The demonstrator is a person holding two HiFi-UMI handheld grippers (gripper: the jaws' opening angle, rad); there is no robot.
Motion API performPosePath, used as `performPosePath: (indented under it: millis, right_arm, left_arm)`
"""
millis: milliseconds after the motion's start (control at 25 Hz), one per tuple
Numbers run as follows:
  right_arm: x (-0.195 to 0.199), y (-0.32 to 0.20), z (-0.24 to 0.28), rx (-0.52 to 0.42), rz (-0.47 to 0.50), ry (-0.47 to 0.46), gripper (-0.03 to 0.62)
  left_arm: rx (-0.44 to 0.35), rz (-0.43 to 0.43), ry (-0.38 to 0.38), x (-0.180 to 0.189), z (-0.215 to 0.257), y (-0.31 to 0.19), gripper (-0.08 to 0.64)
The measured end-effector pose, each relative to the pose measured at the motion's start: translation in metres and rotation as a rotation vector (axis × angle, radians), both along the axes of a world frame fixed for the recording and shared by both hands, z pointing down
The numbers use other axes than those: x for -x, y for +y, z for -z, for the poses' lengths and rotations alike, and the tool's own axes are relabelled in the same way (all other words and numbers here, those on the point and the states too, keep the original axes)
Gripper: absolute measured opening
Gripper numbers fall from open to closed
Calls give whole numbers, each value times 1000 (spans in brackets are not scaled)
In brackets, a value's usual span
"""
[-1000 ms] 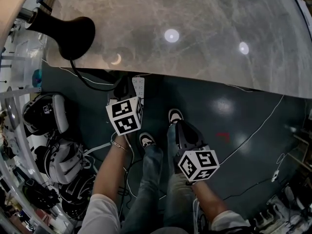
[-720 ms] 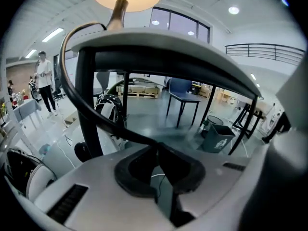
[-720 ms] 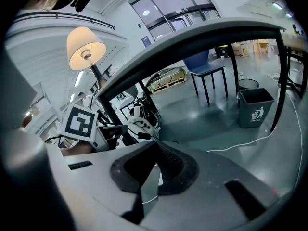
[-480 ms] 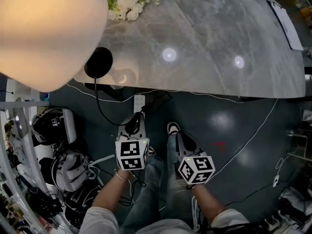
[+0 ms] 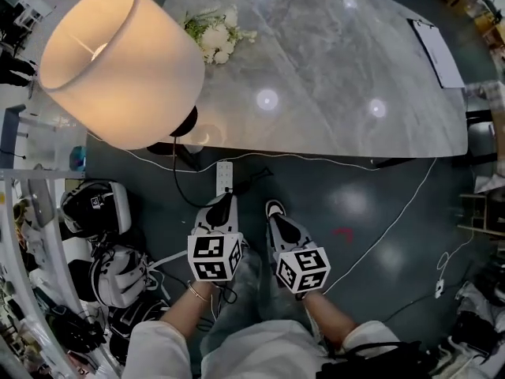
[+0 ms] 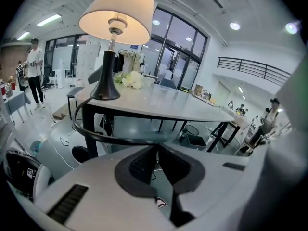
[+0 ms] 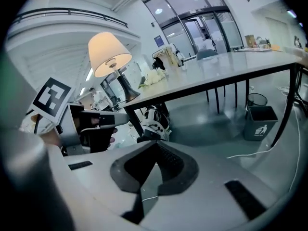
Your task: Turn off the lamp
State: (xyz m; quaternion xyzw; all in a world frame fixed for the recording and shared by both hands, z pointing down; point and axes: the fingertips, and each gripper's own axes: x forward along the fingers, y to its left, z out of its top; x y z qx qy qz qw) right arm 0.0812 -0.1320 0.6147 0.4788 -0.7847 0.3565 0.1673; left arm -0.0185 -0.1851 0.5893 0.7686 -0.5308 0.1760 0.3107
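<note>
Grey marble table (image 5: 331,69) fills the top half of the head view. Its near edge crosses the middle, and dark floor (image 5: 371,227) lies open toward 4 o'clock. One lit lamp (image 5: 118,65) stands at the table's 10 o'clock corner, with one bunch of white flowers (image 5: 215,34) beside it. Two grippers hang below the near edge. The left gripper (image 5: 223,202) is nipped almost together on the lamp's black cord (image 5: 175,181). The right gripper (image 5: 274,209) is fully closed and empty.

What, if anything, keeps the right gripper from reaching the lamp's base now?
Probably nothing, so yes: the right gripper, shut and empty, hangs below the table edge with open air toward the lamp's base.
</note>
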Motion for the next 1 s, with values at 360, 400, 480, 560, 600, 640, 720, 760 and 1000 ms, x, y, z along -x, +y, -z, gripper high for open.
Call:
performPosePath:
  millis: [360, 400, 480, 560, 600, 640, 720, 760, 1000]
  right_arm:
    - [15, -19, 35, -29, 88, 61, 0]
    - [19, -23, 36, -35, 111, 63, 0]
    - [29, -30, 41, -56, 156, 54, 0]
    - [39, -36, 44, -78, 193, 49, 3]
    - [44, -38, 45, -86, 212, 50, 13]
    - [48, -41, 45, -94, 231, 52, 39]
    - [56, -47, 45, -106, 265, 63, 63]
    - [59, -50, 44, -113, 277, 71, 65]
    - [78, -71, 46, -153, 334, 84, 91]
  left_arm:
    - [22, -14, 58, 2, 55, -9, 25]
    - [23, -12, 62, 3, 60, -11, 25]
    - [21, -18, 60, 4, 68, -15, 25]
    - [17, -31, 53, 5, 75, -18, 25]
    - [16, -38, 49, 5, 77, -20, 25]
    - [16, -44, 46, 6, 79, -22, 25]
    - [17, -58, 41, 7, 83, -27, 25]
    - [17, -65, 40, 7, 84, -29, 25]
    - [30, -84, 46, 9, 88, -37, 25]
